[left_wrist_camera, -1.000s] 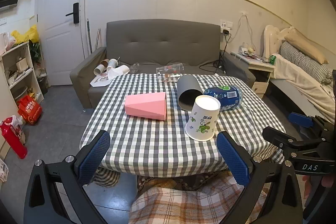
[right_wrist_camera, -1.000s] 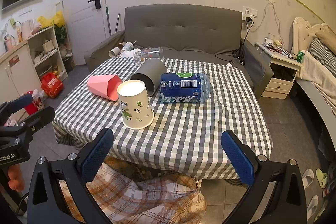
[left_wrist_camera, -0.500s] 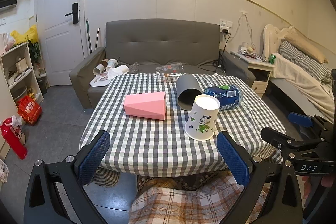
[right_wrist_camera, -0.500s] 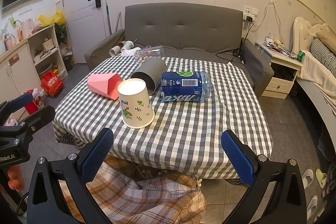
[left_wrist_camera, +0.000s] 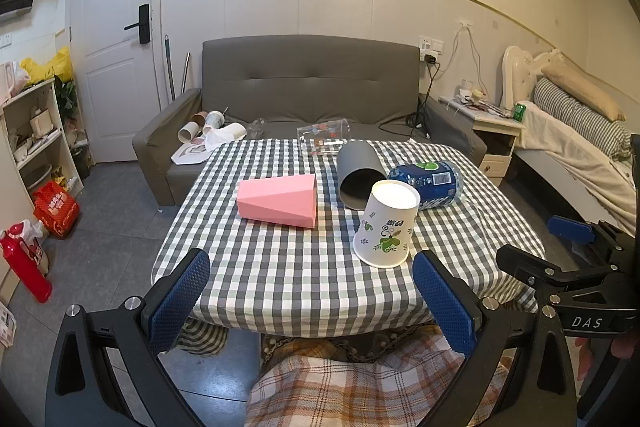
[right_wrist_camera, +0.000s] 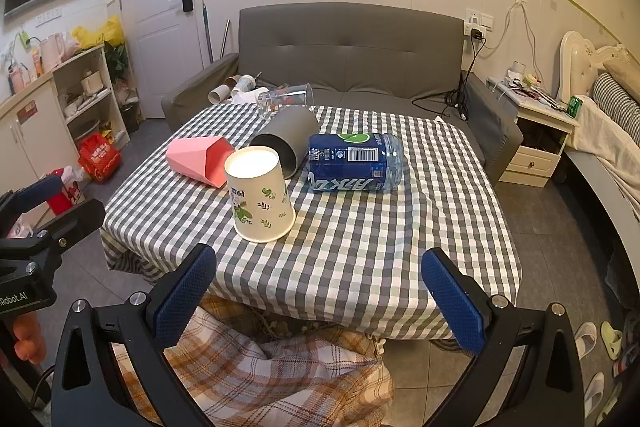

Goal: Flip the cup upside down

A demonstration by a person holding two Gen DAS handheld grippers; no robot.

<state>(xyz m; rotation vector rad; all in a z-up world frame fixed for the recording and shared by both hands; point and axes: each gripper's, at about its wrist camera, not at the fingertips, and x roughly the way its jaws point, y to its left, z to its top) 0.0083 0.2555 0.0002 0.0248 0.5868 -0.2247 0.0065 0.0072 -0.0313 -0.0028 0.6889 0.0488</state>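
Grey-and-white checked tablecloth table (left_wrist_camera: 280,283) fills the middle of both views, grey sofa (left_wrist_camera: 308,79) behind it.

On the table, largest first: blue-labelled clear plastic bottle (right_wrist_camera: 354,167) on its side right of centre; matte grey cylindrical cup (right_wrist_camera: 286,141) on its side, mouth toward me, just beside the bottle; faceted pink plastic cup (left_wrist_camera: 278,201) on its side to the left; clear glass tumbler (right_wrist_camera: 286,99) lying at the far edge.

Task's thing: white paper cup with green leaf print (left_wrist_camera: 386,223), near the front edge, close in front of the grey cup. Wide rim is down on the cloth, narrow white base up. I judge the flip is effectively done; it reads as already inverted.

My left gripper (left_wrist_camera: 310,301) and right gripper (right_wrist_camera: 320,301) both hang off the table's near edge, well back from everything, blue pads spread wide, nothing between them.

Risks from here:
- Paper cup is light and empty. Any brush from a finger on a re-approach tips it or skids it on the cloth.
- It sits close to the grey cup; whether they touch I can't tell. If that one or the bottle rolls, it could knock the paper cup over.
- Snagging the tablecloth overhang with a finger drags the whole set.
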